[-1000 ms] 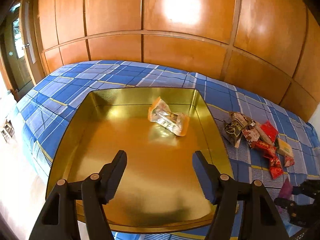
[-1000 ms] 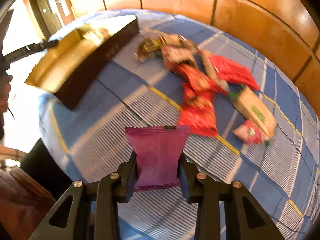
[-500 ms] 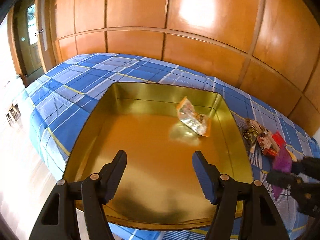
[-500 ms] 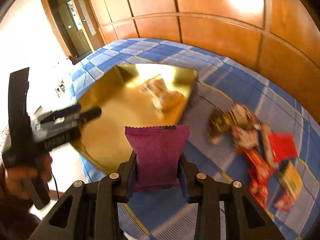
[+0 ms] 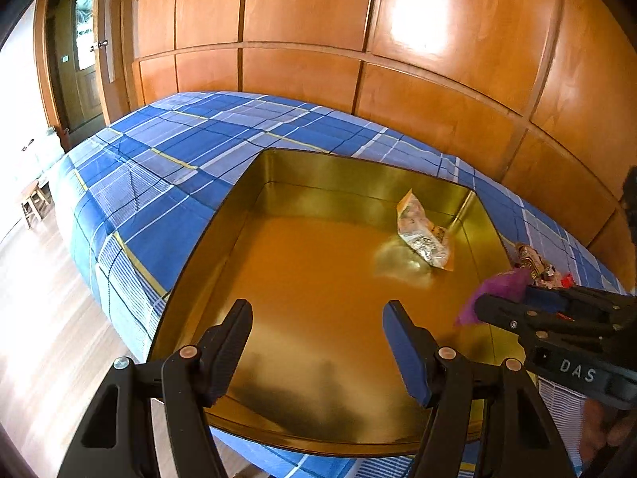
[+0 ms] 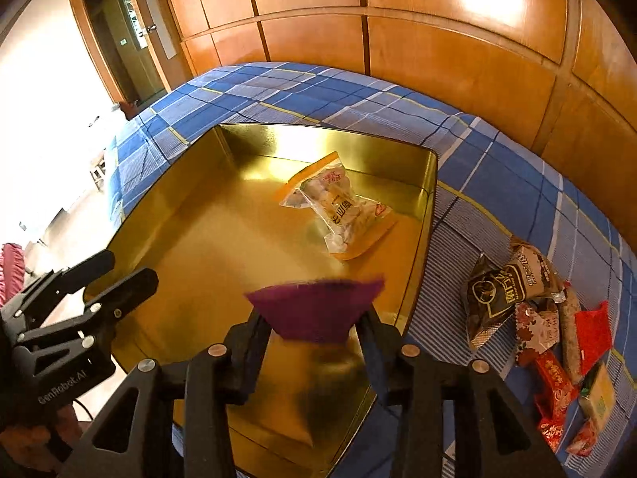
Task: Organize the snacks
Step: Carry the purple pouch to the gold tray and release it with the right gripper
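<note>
The right gripper (image 6: 314, 342) is hovering over the shallow square gold metal tin (image 6: 428, 199), its jaws opening around the blurred purple foil snack packet (image 6: 314, 310), which is slipping free between them. The left gripper (image 5: 318, 342) is standing unclenched and empty above the tin's near edge. A good release probably means dropping the packet onto bare floor beside the clear orange-trimmed candy bag (image 6: 338, 207), well inside the rim.

Tray (image 6: 191, 207): gold, mirror-like. Cloth (image 5: 167, 151): blue-white plaid, thin yellow lines. Held packet (image 6: 318, 310): purple, blurred, possibly plain. Packet in tray (image 6: 338, 207): clear with orange edges.
</note>
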`<state>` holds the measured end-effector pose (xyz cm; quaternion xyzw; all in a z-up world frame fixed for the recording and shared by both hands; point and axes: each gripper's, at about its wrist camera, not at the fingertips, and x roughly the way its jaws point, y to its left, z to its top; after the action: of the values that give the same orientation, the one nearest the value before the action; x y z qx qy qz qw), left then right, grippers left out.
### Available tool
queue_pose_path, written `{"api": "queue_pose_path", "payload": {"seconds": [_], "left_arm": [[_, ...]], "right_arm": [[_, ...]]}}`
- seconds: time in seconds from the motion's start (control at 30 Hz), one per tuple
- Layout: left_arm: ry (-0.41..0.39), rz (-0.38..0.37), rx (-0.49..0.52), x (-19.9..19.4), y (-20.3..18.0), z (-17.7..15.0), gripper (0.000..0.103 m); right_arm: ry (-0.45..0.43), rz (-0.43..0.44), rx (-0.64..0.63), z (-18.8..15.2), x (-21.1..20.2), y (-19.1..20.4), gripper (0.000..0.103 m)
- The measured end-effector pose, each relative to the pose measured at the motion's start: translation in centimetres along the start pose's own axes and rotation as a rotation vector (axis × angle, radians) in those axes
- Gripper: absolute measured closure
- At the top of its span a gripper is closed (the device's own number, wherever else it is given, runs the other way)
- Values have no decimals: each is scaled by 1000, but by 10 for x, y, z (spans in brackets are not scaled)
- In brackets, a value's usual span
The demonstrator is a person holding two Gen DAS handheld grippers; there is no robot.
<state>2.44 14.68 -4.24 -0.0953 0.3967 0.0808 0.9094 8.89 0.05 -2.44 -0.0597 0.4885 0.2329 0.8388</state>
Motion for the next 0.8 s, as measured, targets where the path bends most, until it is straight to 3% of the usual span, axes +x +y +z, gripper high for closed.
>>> {"api": "queue_pose_path", "payload": {"seconds": [0.4,0.8], "left_arm": [[-88,14,78,-25,-21,5,34],[-118,0,149,-37,-43,1,34]], "right_arm": [[-139,-65,36,-21,-44,-11,59],[-183,-115,65,-40,-67,-32,59]]}}
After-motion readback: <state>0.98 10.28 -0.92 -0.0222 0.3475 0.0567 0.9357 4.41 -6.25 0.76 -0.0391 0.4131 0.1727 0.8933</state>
